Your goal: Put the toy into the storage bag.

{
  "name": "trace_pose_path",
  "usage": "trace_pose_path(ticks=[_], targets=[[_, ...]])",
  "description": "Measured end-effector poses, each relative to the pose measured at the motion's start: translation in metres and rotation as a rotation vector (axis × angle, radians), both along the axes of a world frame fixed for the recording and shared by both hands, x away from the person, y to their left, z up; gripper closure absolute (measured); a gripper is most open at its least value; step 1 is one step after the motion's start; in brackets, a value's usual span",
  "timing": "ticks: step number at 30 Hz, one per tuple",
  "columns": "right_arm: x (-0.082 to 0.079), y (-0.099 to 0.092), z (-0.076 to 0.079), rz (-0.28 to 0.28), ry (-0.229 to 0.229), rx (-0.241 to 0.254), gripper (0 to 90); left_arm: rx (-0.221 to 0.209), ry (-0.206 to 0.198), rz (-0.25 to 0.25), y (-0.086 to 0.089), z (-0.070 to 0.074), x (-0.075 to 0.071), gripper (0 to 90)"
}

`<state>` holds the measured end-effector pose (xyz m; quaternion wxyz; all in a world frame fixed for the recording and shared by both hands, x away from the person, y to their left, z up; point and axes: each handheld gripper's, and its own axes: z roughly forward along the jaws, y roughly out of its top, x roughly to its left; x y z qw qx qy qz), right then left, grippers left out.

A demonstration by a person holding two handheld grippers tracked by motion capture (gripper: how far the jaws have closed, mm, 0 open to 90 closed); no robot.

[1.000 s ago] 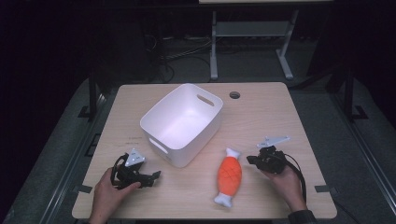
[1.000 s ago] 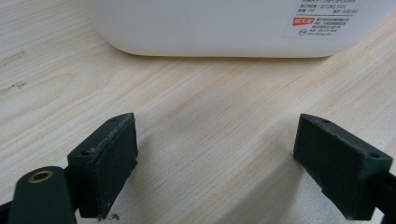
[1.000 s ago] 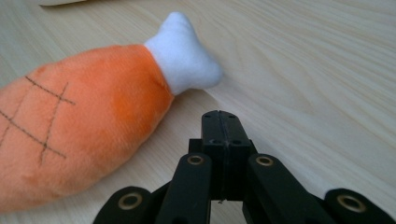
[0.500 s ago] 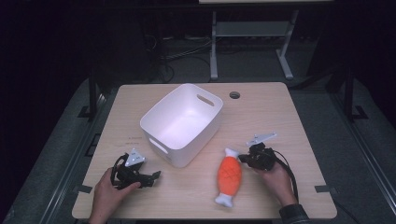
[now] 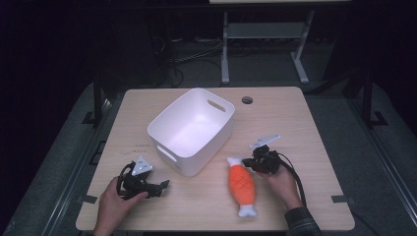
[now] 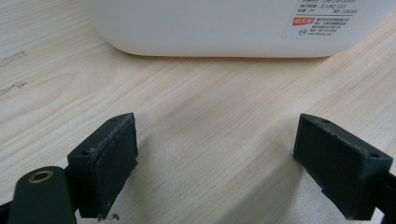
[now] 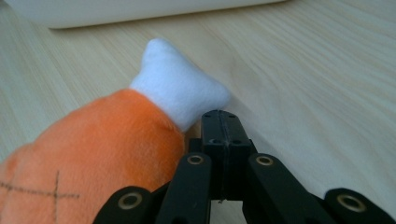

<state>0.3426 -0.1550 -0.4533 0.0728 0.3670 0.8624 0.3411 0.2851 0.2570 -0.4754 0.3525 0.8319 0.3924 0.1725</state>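
Right claw [image 7: 219, 126]: pressed together, empty, beside toy's white end.
Left claw [image 6: 217, 158]: spread, empty, near bin [image 5: 192, 129].
Toy [image 5: 242, 185]: on table [image 5: 305, 128], right of bin.
Progress: nothing grasped; pickup and binning likely remain.

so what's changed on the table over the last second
The right gripper slid left across the table toward the orange plush toy; its jaws, shut with nothing between them, now sit beside the toy's white end. The left gripper, jaws open, the white bin and the toy stayed put.
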Motion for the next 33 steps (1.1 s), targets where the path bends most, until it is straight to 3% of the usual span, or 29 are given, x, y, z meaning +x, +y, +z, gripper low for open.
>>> trace_pose_path(ticks=[33], targets=[[0.016,0.053,0.011,0.135,-0.008,-0.002,89.7,0.001,0.000,-0.001,0.000,0.000,0.000,12.8]])
